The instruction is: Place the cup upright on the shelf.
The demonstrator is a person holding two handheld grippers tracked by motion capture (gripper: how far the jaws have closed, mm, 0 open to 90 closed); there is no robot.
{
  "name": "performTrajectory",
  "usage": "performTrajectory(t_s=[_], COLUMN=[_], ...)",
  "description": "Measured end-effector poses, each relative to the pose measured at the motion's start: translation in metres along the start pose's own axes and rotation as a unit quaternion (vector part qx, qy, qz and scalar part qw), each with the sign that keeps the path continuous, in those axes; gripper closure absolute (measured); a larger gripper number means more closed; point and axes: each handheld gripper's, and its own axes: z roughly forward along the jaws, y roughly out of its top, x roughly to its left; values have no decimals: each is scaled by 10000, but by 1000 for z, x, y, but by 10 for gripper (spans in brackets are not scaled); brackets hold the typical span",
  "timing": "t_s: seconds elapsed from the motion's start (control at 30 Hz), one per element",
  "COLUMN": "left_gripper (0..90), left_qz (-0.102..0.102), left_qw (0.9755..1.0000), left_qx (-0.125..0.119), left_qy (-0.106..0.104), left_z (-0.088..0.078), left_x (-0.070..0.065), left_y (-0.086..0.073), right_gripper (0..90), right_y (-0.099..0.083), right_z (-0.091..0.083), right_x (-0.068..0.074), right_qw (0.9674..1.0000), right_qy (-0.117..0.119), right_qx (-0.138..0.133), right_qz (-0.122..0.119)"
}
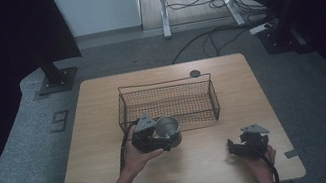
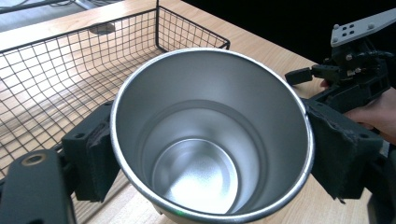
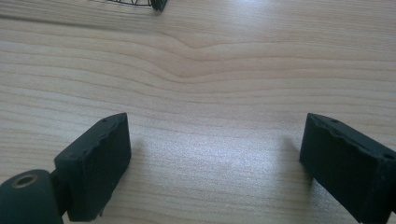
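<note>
A shiny steel cup (image 1: 167, 127) is held just in front of the black wire basket (image 1: 168, 102) at mid-table. My left gripper (image 1: 165, 137) is shut on it. In the left gripper view both pads (image 2: 93, 149) press on the cup's (image 2: 210, 140) sides and I look straight into its empty inside. The basket (image 2: 70, 70) lies behind it and holds nothing. My right gripper (image 1: 231, 146) rests low over the wood at the front right, held by a hand. In the right gripper view its jaws (image 3: 215, 158) stand wide apart over bare tabletop.
A small dark disc (image 1: 194, 73) lies at the table's (image 1: 255, 105) far edge behind the basket. The right gripper (image 2: 350, 70) shows beyond the cup in the left gripper view. On the floor past the table are stand bases (image 1: 57, 79) and loose cables (image 1: 212, 37).
</note>
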Motion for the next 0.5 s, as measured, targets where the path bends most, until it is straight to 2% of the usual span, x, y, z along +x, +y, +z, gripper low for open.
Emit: performTrajectory(t_s=[0.5], left_gripper=[148], left_qz=[37], left_qw=[10000], left_qx=[-24], left_qy=[52], left_z=[-4], left_x=[6], left_y=[11], right_gripper=[86], right_y=[0], right_z=[0], right_x=[0], right_qw=[10000], right_qy=[2], right_qx=[-2], right_qz=[-12])
